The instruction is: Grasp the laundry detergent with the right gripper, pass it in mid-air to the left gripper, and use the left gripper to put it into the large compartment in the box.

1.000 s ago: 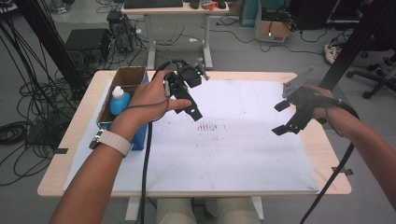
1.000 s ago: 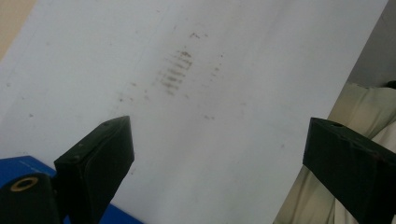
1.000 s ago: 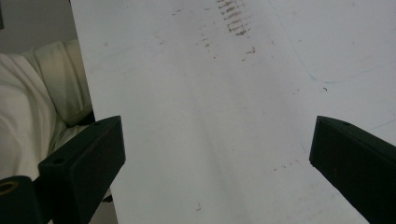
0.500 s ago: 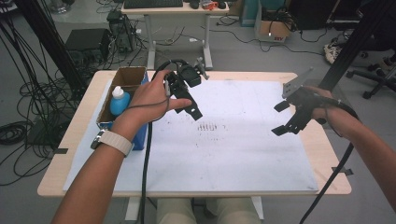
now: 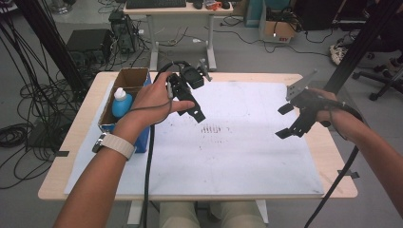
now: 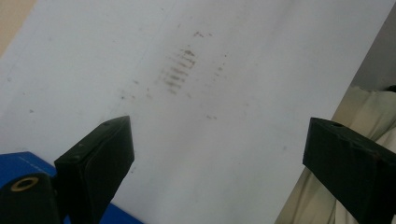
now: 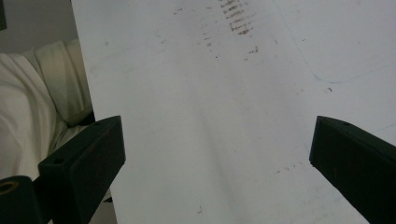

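Cables, black stands and a second desk crowd the grey floor behind a light wooden table (image 5: 71, 142), most of whose top is covered by a large white sheet (image 5: 237, 156). At the table's left edge, toward its far-left corner, an open cardboard box (image 5: 135, 78) with a blue front holds a blue bottle (image 5: 121, 104) with a white cap, standing upright. Just beside the box, a person's left hand (image 5: 152, 102), with a pale watch band on the wrist, holds the left gripper (image 5: 190, 102) above the far-left part of the sheet; its cable trails down toward the table's near edge. In the left gripper view its two black jaws stand wide apart with nothing between them, looking down on a bare white sheet (image 6: 224, 116) and a patch of brownish smudges (image 6: 177, 70). In the high view those smudges (image 5: 212, 128) lie near the middle of the sheet, between the two grippers and touched by neither. Toward the table's right edge, the person's right hand (image 5: 328, 111) holds the right gripper (image 5: 286, 121) above the sheet's right side, well apart from the left one. In the right gripper view its jaws are likewise spread and empty above the sheet (image 7: 224, 130), with the smudges (image 7: 236, 18) at the top of that view and the person's pale trousers (image 7: 37, 102) beyond the sheet's edge.
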A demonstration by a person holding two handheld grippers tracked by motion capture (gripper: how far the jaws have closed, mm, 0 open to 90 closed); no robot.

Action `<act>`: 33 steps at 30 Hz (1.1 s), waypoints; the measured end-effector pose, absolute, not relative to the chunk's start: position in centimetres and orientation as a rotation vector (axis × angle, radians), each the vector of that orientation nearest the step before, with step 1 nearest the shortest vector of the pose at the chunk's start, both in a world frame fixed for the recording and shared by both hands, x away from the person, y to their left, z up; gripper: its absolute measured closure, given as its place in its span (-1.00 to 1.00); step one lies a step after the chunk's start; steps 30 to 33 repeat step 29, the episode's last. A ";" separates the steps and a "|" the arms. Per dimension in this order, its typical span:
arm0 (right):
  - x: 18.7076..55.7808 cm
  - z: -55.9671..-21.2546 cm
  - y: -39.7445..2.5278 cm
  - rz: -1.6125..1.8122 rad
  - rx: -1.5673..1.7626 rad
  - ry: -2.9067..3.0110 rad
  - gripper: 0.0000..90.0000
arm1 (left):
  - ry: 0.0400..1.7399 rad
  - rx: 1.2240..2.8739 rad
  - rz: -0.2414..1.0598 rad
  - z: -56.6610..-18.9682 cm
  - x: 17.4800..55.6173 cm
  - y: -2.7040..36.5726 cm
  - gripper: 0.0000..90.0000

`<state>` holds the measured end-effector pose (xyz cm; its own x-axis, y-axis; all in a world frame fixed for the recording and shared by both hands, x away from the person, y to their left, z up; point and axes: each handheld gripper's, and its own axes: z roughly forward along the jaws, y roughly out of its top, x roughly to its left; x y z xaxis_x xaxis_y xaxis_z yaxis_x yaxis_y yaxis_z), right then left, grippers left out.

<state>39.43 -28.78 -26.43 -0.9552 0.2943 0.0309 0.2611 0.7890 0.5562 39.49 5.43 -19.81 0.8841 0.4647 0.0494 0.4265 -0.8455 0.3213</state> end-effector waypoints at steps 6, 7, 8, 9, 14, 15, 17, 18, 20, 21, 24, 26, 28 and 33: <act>39.4 -26.5 -28.8 0.897 0.453 2.917 -0.92 | 0.672 2.747 0.178 -19.8 39.5 5.5 -0.80; 39.4 -26.5 -28.8 0.903 0.457 2.914 -0.92 | 0.673 2.747 0.177 -19.8 39.5 5.5 -0.80; 39.4 -26.5 -28.8 0.906 0.458 2.913 -0.92 | 0.672 2.748 0.177 -19.9 39.5 5.5 -0.80; 39.4 -26.5 -28.8 0.898 0.454 2.916 -0.92 | 0.673 2.748 0.178 -19.9 39.5 5.5 -0.80; 39.4 -26.5 -28.8 0.908 0.459 2.912 -0.92 | 0.673 2.748 0.174 -19.9 39.5 5.5 -0.80; 39.4 -26.5 -28.8 0.907 0.460 2.911 -0.92 | 0.674 2.747 0.174 -19.9 39.5 5.5 -0.80; 39.4 -26.5 -28.8 0.907 0.464 2.913 -0.92 | 0.672 2.748 0.173 -19.9 39.6 5.5 -0.80; 39.3 -26.5 -28.8 0.909 0.467 2.912 -0.92 | 0.673 2.747 0.173 -19.9 39.6 5.5 -0.80; 39.3 -26.5 -28.8 0.909 0.469 2.911 -0.92 | 0.673 2.748 0.176 -19.9 39.6 5.5 -0.80; 39.3 -26.5 -28.8 0.910 0.469 2.911 -0.92 | 0.672 2.746 0.173 -19.9 39.6 5.5 -0.80; 39.3 -26.6 -28.8 0.908 0.455 2.913 -0.92 | 0.675 2.744 0.174 -19.9 39.5 5.6 -0.79; 39.3 -26.6 -28.8 0.909 0.461 2.913 -0.92 | 0.680 2.741 0.175 -19.9 39.5 5.6 -0.79; 39.3 -26.6 -28.8 0.908 0.454 2.913 -0.92 | 0.678 2.740 0.175 -19.9 39.5 5.7 -0.80; 39.3 -26.6 -28.8 0.908 0.454 2.914 -0.92 | 0.680 2.740 0.176 -19.9 39.5 5.7 -0.80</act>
